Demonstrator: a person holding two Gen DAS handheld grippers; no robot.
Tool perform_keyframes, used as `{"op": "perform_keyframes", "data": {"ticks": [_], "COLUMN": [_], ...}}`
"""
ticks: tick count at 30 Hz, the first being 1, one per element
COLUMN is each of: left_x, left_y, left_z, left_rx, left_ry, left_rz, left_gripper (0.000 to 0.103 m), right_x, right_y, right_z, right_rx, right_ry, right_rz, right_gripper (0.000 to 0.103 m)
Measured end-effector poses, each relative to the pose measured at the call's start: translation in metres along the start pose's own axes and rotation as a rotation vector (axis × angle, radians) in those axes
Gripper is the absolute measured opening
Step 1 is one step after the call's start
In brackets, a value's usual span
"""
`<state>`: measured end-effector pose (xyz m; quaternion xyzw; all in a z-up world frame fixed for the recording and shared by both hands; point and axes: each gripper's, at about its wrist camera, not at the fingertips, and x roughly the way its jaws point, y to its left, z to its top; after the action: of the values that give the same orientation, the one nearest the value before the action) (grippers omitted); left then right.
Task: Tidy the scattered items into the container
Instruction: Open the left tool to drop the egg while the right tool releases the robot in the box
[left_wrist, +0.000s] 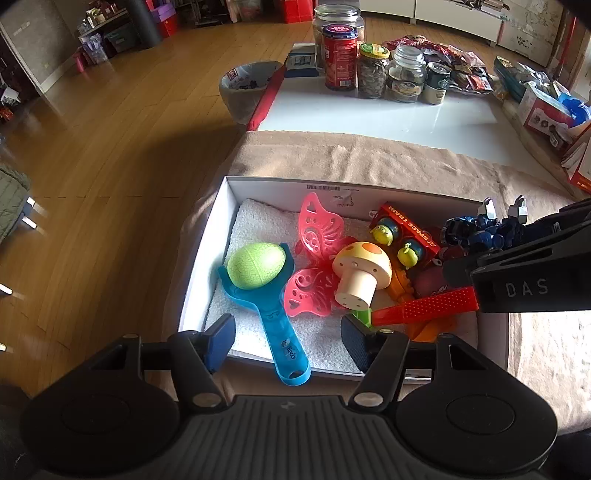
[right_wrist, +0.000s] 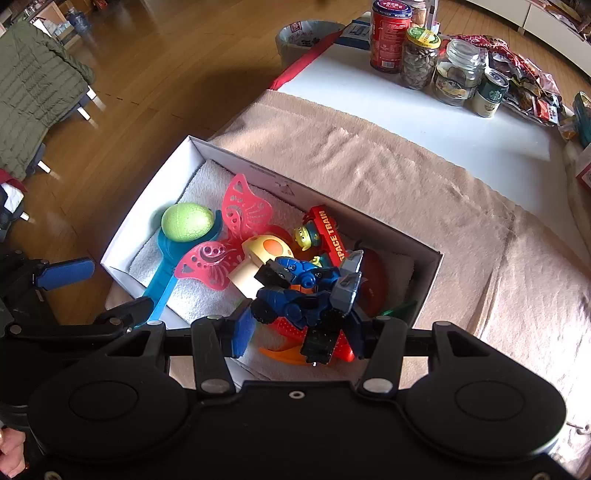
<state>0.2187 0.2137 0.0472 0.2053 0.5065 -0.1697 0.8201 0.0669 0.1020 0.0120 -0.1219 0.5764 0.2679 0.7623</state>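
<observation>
Hovering over box on bench towel, left gripper had fingers released, blue scoop handle between them, untouched. Egg sat in scoop; butterfly, mushroom, train lay further right. Right gripper fingers grasped blue robot above box's right end.

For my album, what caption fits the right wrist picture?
Right gripper holds a blue robot over the white box of toys.
</observation>
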Motion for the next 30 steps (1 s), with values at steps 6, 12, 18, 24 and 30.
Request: {"op": "perform_keyframes", "data": {"ticks": [6,12,18,24,30], "left_x": [0.001,0.001,-0.001,-0.006,-0.011], "left_y": [0.002,0.004,0.004,-0.002,-0.014], "left_z": [-0.001,-0.001,-0.001,-0.003,-0.004], "left_rx": [-0.004,-0.012,-0.030,-0.039,-0.024], "left_ry": [-0.001,-0.002,-0.012,-0.026,-0.047], "left_rz": [-0.002,-0.003,-0.002,-0.004,0.005], "left_gripper": [0.064,0.065,0.070,0.078,0.084], "right_x": [0.004,0.001,-0.009,-0.014,-0.017], "right_y": [0.002,0.003,0.005,0.002,-0.005], "right_z": [0.000,0.002,-0.002,-0.010,-0.021], "right_rx": [0.000,-0.003,-0.021,-0.035,-0.033], "right_ry": [0.008,-0.004,-0.039,-0.065,-0.080], "right_rz": [0.004,0.002,0.023,0.032,0.035], "right_gripper": [0.053,0.053,0.054,0.055,0.055]}}
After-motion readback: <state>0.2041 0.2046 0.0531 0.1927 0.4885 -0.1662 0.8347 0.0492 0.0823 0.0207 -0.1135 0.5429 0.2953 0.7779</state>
